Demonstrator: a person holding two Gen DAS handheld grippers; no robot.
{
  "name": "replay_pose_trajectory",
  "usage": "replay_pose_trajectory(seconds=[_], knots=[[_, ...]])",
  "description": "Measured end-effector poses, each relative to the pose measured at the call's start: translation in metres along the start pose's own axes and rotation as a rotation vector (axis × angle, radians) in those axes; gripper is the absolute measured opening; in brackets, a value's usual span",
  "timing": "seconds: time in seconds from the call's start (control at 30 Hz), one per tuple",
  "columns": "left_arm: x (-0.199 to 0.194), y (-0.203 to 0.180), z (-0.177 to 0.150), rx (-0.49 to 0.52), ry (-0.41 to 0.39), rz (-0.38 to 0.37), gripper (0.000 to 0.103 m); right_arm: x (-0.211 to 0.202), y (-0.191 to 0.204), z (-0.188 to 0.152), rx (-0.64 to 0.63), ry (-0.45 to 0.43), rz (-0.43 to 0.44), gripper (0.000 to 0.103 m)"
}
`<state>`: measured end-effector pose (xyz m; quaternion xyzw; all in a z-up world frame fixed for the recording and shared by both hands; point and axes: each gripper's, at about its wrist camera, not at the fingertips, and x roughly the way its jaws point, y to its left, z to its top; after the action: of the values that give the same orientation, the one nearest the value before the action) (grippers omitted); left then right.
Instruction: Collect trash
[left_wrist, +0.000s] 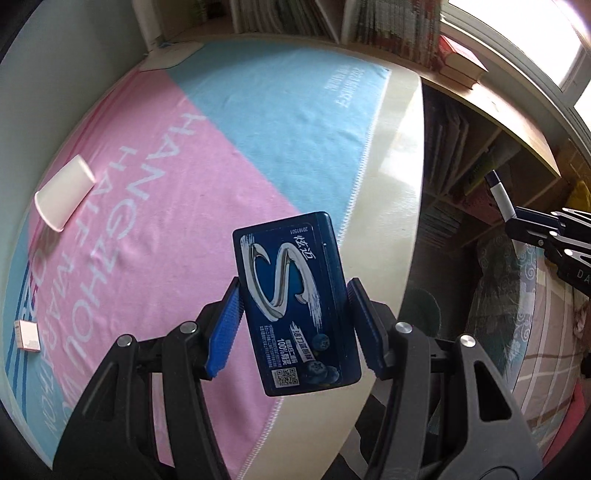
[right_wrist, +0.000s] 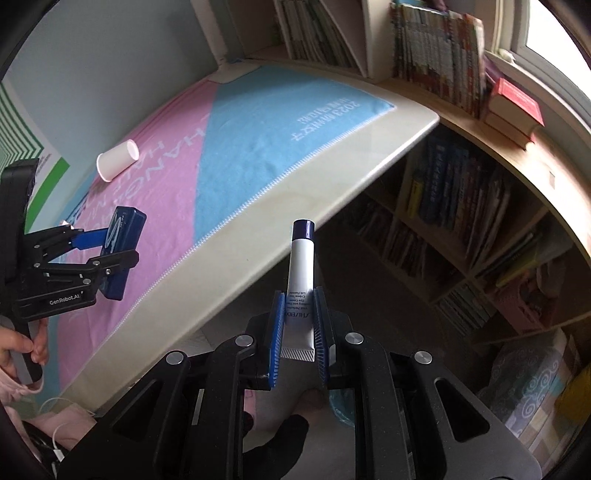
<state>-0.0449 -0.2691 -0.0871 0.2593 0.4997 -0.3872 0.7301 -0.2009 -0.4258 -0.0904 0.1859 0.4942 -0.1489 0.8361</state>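
My left gripper (left_wrist: 293, 295) is shut on a dark blue gum box (left_wrist: 295, 302), held upright above the table's right part; it also shows in the right wrist view (right_wrist: 123, 236). My right gripper (right_wrist: 299, 306) is shut on a white cream tube with a dark blue cap (right_wrist: 301, 273), held off the table's edge; the tube also shows in the left wrist view (left_wrist: 500, 195). A white paper cup (left_wrist: 64, 192) lies on its side on the pink and blue towel (left_wrist: 155, 229). A small white box (left_wrist: 28, 335) lies at the towel's left edge.
The cream table (left_wrist: 399, 155) carries the towel. Bookshelves (right_wrist: 461, 206) full of books stand behind and below the table's right side. A patterned bundle (right_wrist: 528, 384) sits low on the right. A hand (right_wrist: 22, 347) holds the left gripper's handle.
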Motion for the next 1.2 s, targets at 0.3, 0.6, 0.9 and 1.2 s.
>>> replay_pose_trajectory(seconds=[0.3, 0.6, 0.9, 1.2], knots=[[0.014, -0.083, 0.002, 0.201, 0.032, -0.089, 0.054, -0.02, -0.046, -0.054, 0.152, 0.018, -0.061, 0.017], [0.026, -0.151, -0.004, 0.365, 0.073, -0.161, 0.054, -0.036, -0.078, -0.098, 0.297, 0.025, -0.109, 0.016], [0.044, -0.204, -0.019, 0.511, 0.132, -0.205, 0.054, -0.044, -0.099, -0.139, 0.411, 0.042, -0.132, 0.017], [0.058, -0.243, -0.033, 0.626, 0.182, -0.219, 0.054, -0.043, -0.112, -0.172, 0.5, 0.065, -0.128, 0.017]])
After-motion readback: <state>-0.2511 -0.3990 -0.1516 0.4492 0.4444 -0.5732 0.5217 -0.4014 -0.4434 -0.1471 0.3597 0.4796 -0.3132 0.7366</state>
